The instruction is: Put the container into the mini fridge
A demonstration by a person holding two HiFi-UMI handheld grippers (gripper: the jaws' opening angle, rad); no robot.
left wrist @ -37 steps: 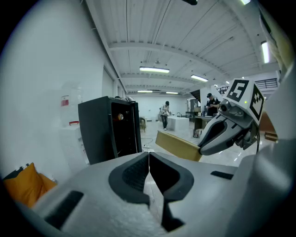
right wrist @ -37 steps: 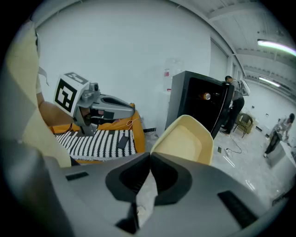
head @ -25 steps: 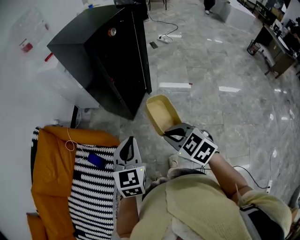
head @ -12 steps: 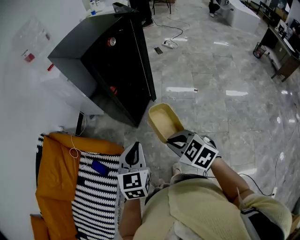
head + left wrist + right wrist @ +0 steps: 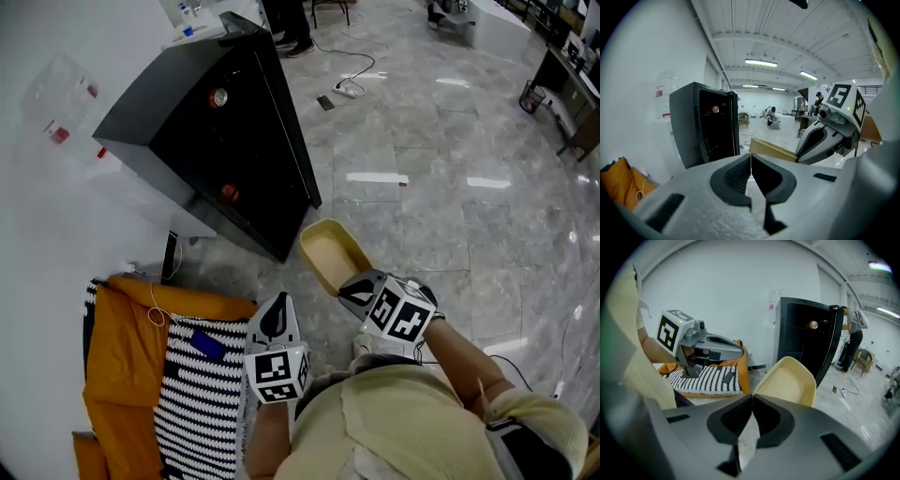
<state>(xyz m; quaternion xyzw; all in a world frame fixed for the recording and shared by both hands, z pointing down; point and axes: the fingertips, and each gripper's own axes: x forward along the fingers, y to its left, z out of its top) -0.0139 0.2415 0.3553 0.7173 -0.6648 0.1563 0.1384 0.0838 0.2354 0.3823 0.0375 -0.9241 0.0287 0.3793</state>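
The mini fridge is a black box against the white wall, and red items show in its dark front. A pale yellow shallow container hangs over the floor just right of the fridge's near corner. My right gripper is shut on its near rim. The right gripper view shows the container beyond the closed jaws, with the fridge behind it. My left gripper is shut and empty, low beside the container. The left gripper view shows the fridge ahead and the container's edge to the right.
An orange cushion with a black-and-white striped cloth and a small blue item lies on the floor at left. Cables and a power strip lie beyond the fridge. A person's legs stand behind it. Grey marble floor spreads right.
The view has shifted so the fridge sits lower and nearer. The container, still held by my right gripper, has come slightly closer to the fridge's near corner. My left gripper stays shut.
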